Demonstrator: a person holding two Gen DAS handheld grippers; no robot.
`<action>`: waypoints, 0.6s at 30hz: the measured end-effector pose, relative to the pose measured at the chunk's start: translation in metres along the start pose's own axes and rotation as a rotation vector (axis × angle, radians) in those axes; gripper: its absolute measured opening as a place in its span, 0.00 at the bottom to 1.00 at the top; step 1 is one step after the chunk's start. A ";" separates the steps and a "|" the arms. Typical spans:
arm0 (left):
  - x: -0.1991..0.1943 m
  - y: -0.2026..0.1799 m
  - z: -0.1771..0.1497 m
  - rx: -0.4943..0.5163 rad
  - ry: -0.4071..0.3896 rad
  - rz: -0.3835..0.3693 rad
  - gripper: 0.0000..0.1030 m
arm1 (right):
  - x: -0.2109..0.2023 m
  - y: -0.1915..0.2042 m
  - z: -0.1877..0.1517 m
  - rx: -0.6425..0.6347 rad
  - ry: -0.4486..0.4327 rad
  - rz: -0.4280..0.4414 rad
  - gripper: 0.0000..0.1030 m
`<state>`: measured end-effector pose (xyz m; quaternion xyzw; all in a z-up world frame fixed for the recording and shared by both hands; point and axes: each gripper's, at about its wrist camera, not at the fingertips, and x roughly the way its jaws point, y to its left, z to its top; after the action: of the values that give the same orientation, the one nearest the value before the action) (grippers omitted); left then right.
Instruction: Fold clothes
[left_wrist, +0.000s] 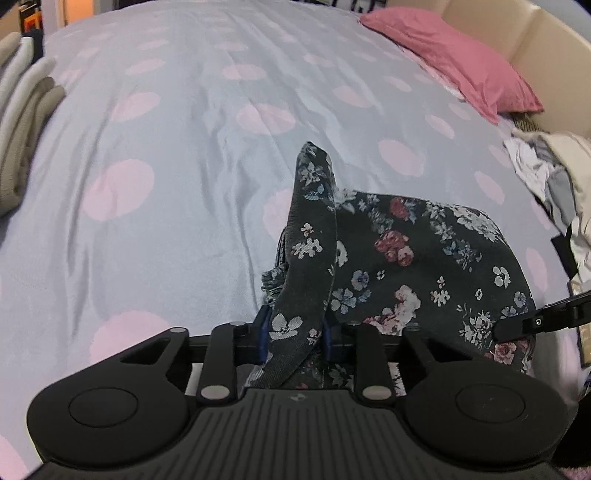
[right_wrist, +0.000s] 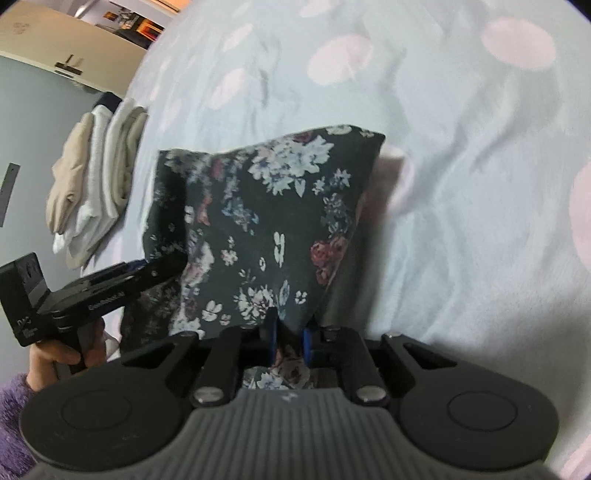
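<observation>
A dark floral garment (left_wrist: 413, 258) is held up over the pale blue bedspread with pink dots (left_wrist: 166, 147). My left gripper (left_wrist: 295, 336) is shut on one edge of it, and a strip of the cloth stands up from between its blue pads. In the right wrist view the same floral garment (right_wrist: 258, 221) hangs in front of the camera, with my right gripper (right_wrist: 290, 336) shut on its lower edge. The left gripper (right_wrist: 147, 273) shows there at the left, gripping the cloth's side, held by a hand (right_wrist: 55, 354). The right gripper's tip (left_wrist: 535, 321) enters the left view at the right edge.
A stack of folded beige and white clothes (right_wrist: 96, 184) lies at the bed's edge, also visible as folded clothes (left_wrist: 22, 122). A pink pillow (left_wrist: 454, 62) lies by the cream headboard (left_wrist: 517, 33). A heap of unfolded light laundry (left_wrist: 554, 177) sits at the right. A purple fuzzy sleeve (right_wrist: 11, 406) shows.
</observation>
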<state>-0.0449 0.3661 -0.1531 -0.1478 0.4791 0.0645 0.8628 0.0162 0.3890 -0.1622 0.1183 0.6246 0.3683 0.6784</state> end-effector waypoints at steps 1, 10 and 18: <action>-0.007 0.002 -0.001 -0.011 -0.013 0.000 0.20 | -0.003 0.003 0.000 -0.003 -0.010 0.007 0.13; -0.070 0.024 -0.010 -0.112 -0.139 0.011 0.19 | -0.019 0.042 0.009 -0.068 -0.083 0.070 0.13; -0.142 0.072 -0.012 -0.241 -0.255 0.013 0.19 | -0.023 0.104 0.024 -0.212 -0.097 0.201 0.12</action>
<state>-0.1482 0.4351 -0.0528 -0.2378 0.3553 0.1453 0.8922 0.0029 0.4539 -0.0753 0.1256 0.5336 0.4921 0.6763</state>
